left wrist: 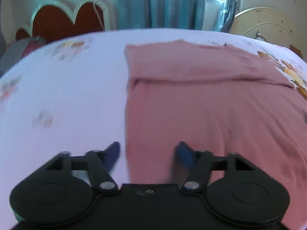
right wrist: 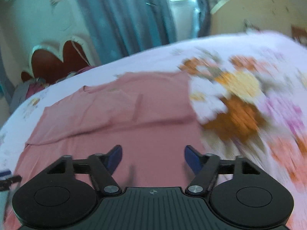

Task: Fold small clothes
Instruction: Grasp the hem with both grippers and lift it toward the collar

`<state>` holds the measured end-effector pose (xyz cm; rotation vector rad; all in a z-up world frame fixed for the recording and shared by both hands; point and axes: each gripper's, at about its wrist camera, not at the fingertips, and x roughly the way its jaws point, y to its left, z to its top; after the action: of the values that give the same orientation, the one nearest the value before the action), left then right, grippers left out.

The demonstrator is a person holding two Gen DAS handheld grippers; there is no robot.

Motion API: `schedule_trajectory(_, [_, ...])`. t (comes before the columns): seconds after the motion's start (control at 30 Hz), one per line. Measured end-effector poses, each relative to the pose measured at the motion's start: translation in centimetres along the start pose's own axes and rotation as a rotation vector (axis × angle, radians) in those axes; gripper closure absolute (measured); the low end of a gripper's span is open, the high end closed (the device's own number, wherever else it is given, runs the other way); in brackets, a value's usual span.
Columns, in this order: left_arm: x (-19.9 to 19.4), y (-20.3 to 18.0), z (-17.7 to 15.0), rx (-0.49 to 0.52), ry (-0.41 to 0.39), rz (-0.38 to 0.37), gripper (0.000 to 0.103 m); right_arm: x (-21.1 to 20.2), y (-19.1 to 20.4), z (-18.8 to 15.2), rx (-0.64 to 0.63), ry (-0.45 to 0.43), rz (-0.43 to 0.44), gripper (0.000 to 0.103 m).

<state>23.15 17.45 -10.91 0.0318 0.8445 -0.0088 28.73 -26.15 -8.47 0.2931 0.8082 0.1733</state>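
Shirt (left wrist: 201, 99) is pink, lying flat on the bed (left wrist: 67, 95) over the floral sheet, with one fold line running across it. Your left gripper (left wrist: 147, 151) hangs over the shirt's left edge, fingers (left wrist: 113, 153) apart, nothing between them. Your right gripper (right wrist: 153, 155) is above the shirt near its right edge, fingers (right wrist: 192, 160) also spread and empty. Both views are motion-blurred. Blue curtain (left wrist: 159, 3) behind the bed.

- A dusty-pink garment (left wrist: 201, 95) lies spread flat on the bed's floral sheet (left wrist: 67, 95).
- A straight fold edge crosses it from side to side; the far part looks like a layer doubled over.
- Faint wrinkles run through the near part.
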Motion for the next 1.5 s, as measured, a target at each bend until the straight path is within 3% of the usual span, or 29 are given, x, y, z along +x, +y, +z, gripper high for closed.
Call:
schedule_trajectory(0.07, [-1.5, 0.5, -1.5, -0.038, 0.001, 0.001, 0.046, -1.6, -2.1, -1.6, 0.039, 0.03, 0.012, 0.058])
schedule_trajectory(0.1, [-2.0, 0.7, -2.1, -0.05, 0.007, -0.002, 0.046, -2.3, -3.1, -2.4, 0.059, 0.044, 0.025, 0.06])
schedule_trajectory(0.33, [-5.1, 1.6, -5.4, -0.182, 0.039, -0.129, 0.047, -6.9, -7.9, -7.7, 0.169, 0.091, 0.071, 0.06])
schedule_trajectory(0.53, [-6.3, 3.1, -7.9, -0.359, 0.053, -0.306, 0.049, -8.9, -9.2, -10.6, 0.312, 0.141, 0.222, 0.06])
schedule_trajectory(0.6, [-6.5, 3.5, -8.8, -0.412, 0.053, -0.34, 0.055, -9.3, -9.0, -11.6, 0.332, 0.158, 0.272, 0.06])
schedule_trajectory(0.7, [-6.4, 3.8, -9.6, -0.504, 0.053, -0.407, 0.055, -9.2, -9.2, -12.4, 0.38, 0.174, 0.354, 0.06])
schedule_trajectory(0.8, [-5.9, 3.1, -9.9, -0.521, 0.083, -0.478, 0.055, -8.7, -9.5, -12.3, 0.419, 0.176, 0.385, 0.065])
schedule_trajectory(0.83, [-5.8, 2.8, -9.9, -0.513, 0.086, -0.482, 0.055, -8.5, -9.5, -12.3, 0.424, 0.186, 0.397, 0.077])
schedule_trajectory(0.87, [-5.6, 2.5, -9.9, -0.512, 0.084, -0.483, 0.055, -8.3, -9.4, -12.2, 0.419, 0.193, 0.404, 0.079])
schedule_trajectory(0.93, [-5.1, 2.4, -9.9, -0.527, 0.07, -0.48, 0.07, -8.0, -9.4, -12.4, 0.402, 0.194, 0.402, 0.085])
schedule_trajectory(0.97, [-4.8, 2.4, -10.0, -0.538, 0.065, -0.477, 0.098, -7.8, -9.5, -12.5, 0.397, 0.192, 0.396, 0.097])
schedule_trajectory(1.03, [-5.7, 2.7, -10.1, -0.562, -0.045, -0.453, 0.099, -8.3, -9.7, -12.5, 0.403, 0.146, 0.419, 0.097])
schedule_trajectory(1.1, [-6.9, 3.0, -10.4, -0.604, -0.153, -0.48, 0.099, -9.9, -10.4, -12.0, 0.446, 0.066, 0.504, 0.097])
schedule_trajectory(1.17, [-6.5, 2.7, -10.4, -0.597, -0.137, -0.449, 0.099, -10.7, -10.7, -11.7, 0.447, 0.036, 0.53, 0.097])
schedule_trajectory(1.27, [-3.6, 2.2, -11.5, -0.617, -0.01, -0.392, 0.098, -8.5, -10.7, -12.0, 0.397, 0.134, 0.419, 0.097])
schedule_trajectory(1.3, [-3.6, 2.4, -11.6, -0.66, -0.032, -0.407, 0.099, -7.4, -10.5, -12.1, 0.384, 0.185, 0.368, 0.097])
schedule_trajectory(1.5, [-5.9, 2.7, -8.2, -0.655, -0.174, -0.471, 0.099, -9.6, -9.4, -7.4, 0.357, 0.006, 0.441, 0.097])
